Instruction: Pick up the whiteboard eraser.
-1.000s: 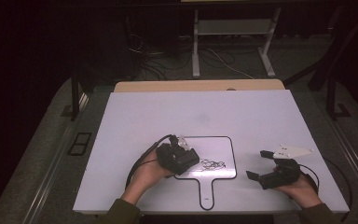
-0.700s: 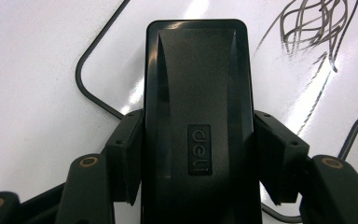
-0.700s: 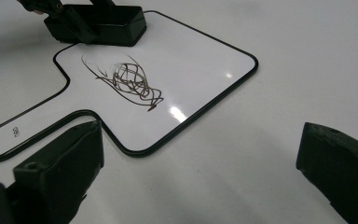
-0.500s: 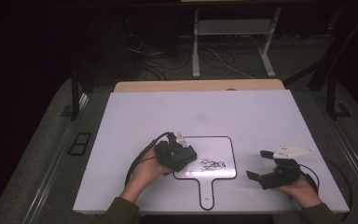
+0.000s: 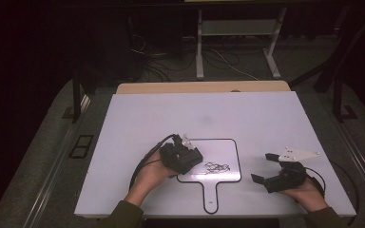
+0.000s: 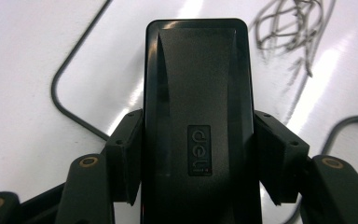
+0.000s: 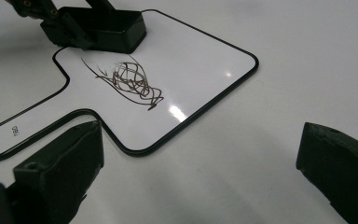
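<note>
1. The left gripper [image 5: 186, 159] is at the left side of the small whiteboard [image 5: 228, 147], and its jaws are closed on a black eraser [image 6: 198, 116], one jaw on each long side.
2. The eraser rests over the left part of the whiteboard, just beside the dark scribble [image 5: 217, 167].
3. The scribble lies near the middle of the whiteboard, which lies flat on the white table [image 5: 138, 118] with its handle pointing to the near edge.
4. The right gripper [image 5: 272, 167] is well to the right of the whiteboard; its jaws stand wide apart and hold nothing.
</note>
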### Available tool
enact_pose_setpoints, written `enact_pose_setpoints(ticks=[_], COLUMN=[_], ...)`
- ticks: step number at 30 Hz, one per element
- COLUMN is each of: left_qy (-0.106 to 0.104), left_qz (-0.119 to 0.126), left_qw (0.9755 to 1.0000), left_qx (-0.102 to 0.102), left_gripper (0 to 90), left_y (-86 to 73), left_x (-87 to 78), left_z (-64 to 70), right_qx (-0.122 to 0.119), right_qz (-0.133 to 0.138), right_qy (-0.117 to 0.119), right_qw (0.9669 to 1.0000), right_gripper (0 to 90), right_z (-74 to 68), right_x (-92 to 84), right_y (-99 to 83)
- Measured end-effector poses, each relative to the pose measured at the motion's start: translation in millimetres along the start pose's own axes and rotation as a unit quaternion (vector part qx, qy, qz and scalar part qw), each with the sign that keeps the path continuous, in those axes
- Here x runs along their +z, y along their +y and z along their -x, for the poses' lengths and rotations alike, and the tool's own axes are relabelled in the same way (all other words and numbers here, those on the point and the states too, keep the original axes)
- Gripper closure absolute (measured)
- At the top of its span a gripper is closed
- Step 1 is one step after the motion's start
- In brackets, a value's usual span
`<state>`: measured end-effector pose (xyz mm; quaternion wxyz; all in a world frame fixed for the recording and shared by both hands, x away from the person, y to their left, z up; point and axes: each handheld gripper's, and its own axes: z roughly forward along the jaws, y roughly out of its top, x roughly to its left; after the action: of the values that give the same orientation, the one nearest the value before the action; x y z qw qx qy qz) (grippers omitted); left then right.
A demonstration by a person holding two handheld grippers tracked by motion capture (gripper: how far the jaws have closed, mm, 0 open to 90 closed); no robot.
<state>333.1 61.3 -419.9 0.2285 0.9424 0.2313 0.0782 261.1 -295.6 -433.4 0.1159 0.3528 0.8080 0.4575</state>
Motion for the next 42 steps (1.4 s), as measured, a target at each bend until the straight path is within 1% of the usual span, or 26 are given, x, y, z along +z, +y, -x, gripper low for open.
enact_pose_setpoints(ticks=[1, 3, 6, 7, 9, 11, 12, 14, 16, 18, 19, 22, 27, 31, 34, 35, 37, 38, 39, 40, 42], left_qy=[0.001, 0.002, -0.009, -0.012, -0.023, -0.028, -0.025, -0.027, -0.018, -0.014, -0.007, -0.004, -0.001, -0.001, -0.013, -0.013, -0.013, -0.018, -0.021, -0.027, -0.038], left_qz=[0.003, -0.001, -0.004, -0.006, -0.003, -0.001, -0.002, -0.002, -0.002, 0.000, 0.001, 0.002, -0.005, 0.001, -0.001, -0.002, -0.002, -0.001, 0.000, -0.001, -0.003], left_qw=[1.0000, 1.0000, 0.9998, 0.9996, 0.9993, 0.9991, 0.9990, 0.9990, 0.9992, 0.9995, 0.9998, 0.9999, 0.9999, 1.0000, 0.9999, 0.9999, 0.9999, 0.9998, 0.9997, 0.9994, 0.9988], left_qx=[-0.001, 0.005, 0.016, 0.024, 0.028, 0.033, 0.038, 0.036, 0.035, 0.027, 0.020, 0.011, 0.016, 0.002, 0.000, -0.003, 0.006, 0.011, 0.011, 0.021, 0.033], left_gripper=[38.9, 39.0, 38.9, 38.9, 38.9, 39.0, 39.0, 38.9, 38.9, 38.9, 39.0, 38.9, 39.0, 38.9, 38.9, 39.0, 38.9, 38.9, 39.0, 39.0, 39.0], left_y=[-0.1, 0.7, 2.3, 2.9, 4.2, 5.6, 6.6, 7.5, 8.1, 7.7, 7.0, 5.7, 11.4, 17.2, 20.6, 21.6, 24.2, 26.0, 27.0, 29.0, 32.1], left_x=[0.4, 0.0, 0.1, 0.0, 0.9, 1.9, 2.1, 2.7, 3.3, 3.6, 3.6, 3.3, 5.6, 10.1, 11.7, 12.3, 13.3, 14.2, 14.9, 15.6, 16.5], left_z=[0.6, 3.3, 10.0, 12.4, 19.9, 25.0, 26.3, 24.8, 19.5, 14.8, 11.9, 6.0, -1.0, -7.3, -10.4, -9.1, -6.5, -3.2, -0.3, 3.7, 10.6], right_qx=[0.000, 0.000, 0.000, 0.000, 0.000, 0.000, 0.000, 0.000, -0.001, 0.000, 0.000, 0.001, 0.000, 0.001, 0.001, 0.002, 0.000, 0.000, 0.000, 0.001, 0.001], right_qz=[0.000, -0.001, -0.001, 0.000, -0.001, 0.000, 0.000, 0.000, 0.000, -0.001, -0.001, -0.001, -0.002, -0.004, -0.003, -0.004, -0.004, -0.004, -0.004, -0.004, -0.003], right_qy=[0.000, 0.001, 0.001, 0.001, 0.000, 0.000, 0.000, 0.000, 0.000, 0.000, 0.000, 0.000, 0.001, 0.001, 0.000, 0.001, 0.001, 0.001, 0.001, 0.001, 0.001], right_qw=[1.0000, 1.0000, 1.0000, 1.0000, 1.0000, 1.0000, 1.0000, 1.0000, 1.0000, 1.0000, 1.0000, 1.0000, 1.0000, 1.0000, 1.0000, 1.0000, 1.0000, 1.0000, 1.0000, 1.0000, 1.0000], right_gripper=[0.0, 0.0, 0.0, 0.0, 0.0, 0.0, 0.0, 0.0, 0.0, 0.0, 0.0, 0.0, 0.0, 0.0, 0.0, 0.0, 0.0, 0.0, 0.0, 0.0, 0.0], right_z=[0.0, 0.1, 0.1, 0.0, -0.1, 0.0, -0.1, 0.0, -0.1, -0.3, -0.4, -0.2, -0.8, -1.8, -0.9, -0.8, -0.8, -0.8, -0.9, -0.9, -1.0], right_x=[0.2, 0.3, 0.3, 0.4, 0.2, 0.1, 0.0, 0.0, 0.1, 0.1, 0.1, 0.5, 1.7, 1.7, 2.4, 2.5, 2.5, 2.5, 2.5, 2.4, 2.0], right_y=[0.0, 0.0, 0.0, 0.0, -0.1, 0.0, 0.0, -0.1, 0.0, -0.1, -0.1, -0.1, -0.1, 0.1, 0.0, 0.0, 0.0, 0.0, -0.1, 0.0, 0.0])
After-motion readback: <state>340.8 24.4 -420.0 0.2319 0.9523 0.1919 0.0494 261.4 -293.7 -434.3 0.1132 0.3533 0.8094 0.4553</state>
